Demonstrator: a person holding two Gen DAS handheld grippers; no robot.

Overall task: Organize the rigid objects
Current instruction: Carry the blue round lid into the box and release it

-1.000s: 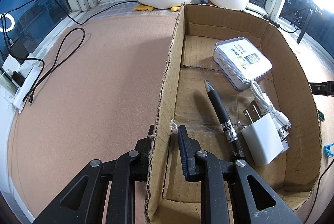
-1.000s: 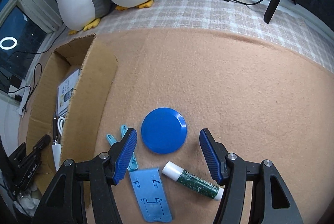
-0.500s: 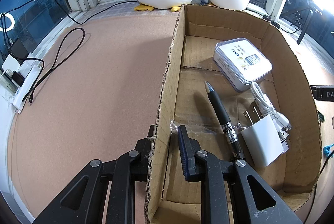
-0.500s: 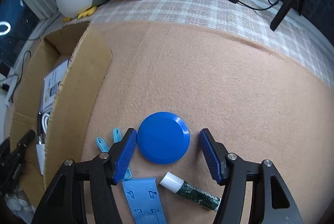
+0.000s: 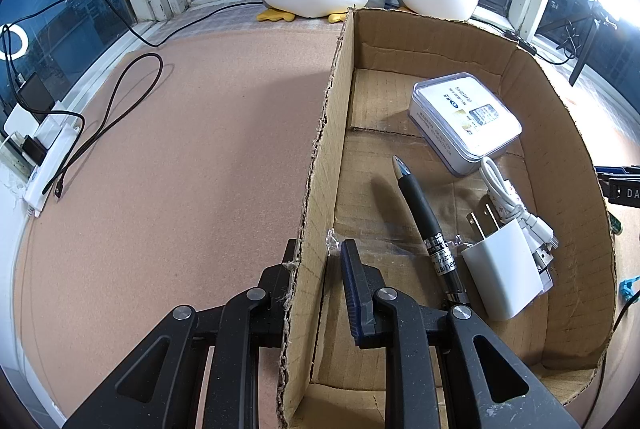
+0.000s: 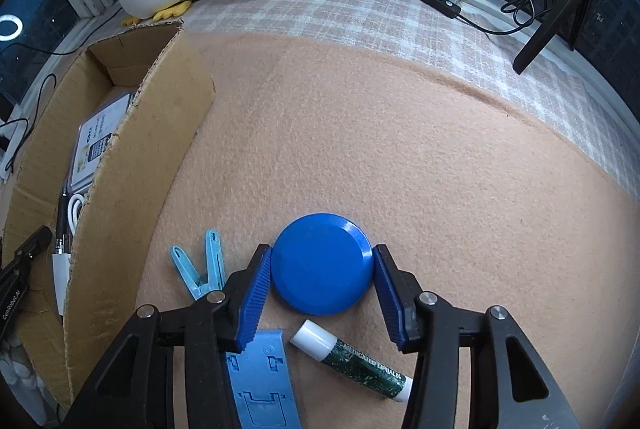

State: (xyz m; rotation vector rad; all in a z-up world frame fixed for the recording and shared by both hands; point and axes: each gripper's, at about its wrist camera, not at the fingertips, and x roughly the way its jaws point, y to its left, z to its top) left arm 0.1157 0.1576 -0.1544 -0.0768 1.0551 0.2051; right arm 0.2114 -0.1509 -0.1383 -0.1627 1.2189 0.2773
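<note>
**Cardboard wall gripped, blue disc straddled**

Left wrist view: our left gripper [image 5: 320, 269] reaches low and forward, its jaws pinching the box [image 5: 320, 157] wall, one finger outside, one inside. Inside lie a pen [image 5: 424, 213], a white charger [image 5: 500, 273] with coiled cable, and a case [image 5: 464, 117].

Right wrist view: our right gripper [image 6: 322, 277] angles down to the mat, jaws apart, both pads at the rim of the round blue disc [image 6: 322, 269]. Whether they press it, we cannot tell. Nearby lie a clip [image 6: 200, 265], a balm stick [image 6: 352, 365] and a blue stand [image 6: 260, 381].

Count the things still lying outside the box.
4: blue disc between the right gripper fingers, clothespin to its left, blue stand and lip balm nearer the camera. Others may be hidden.
</note>
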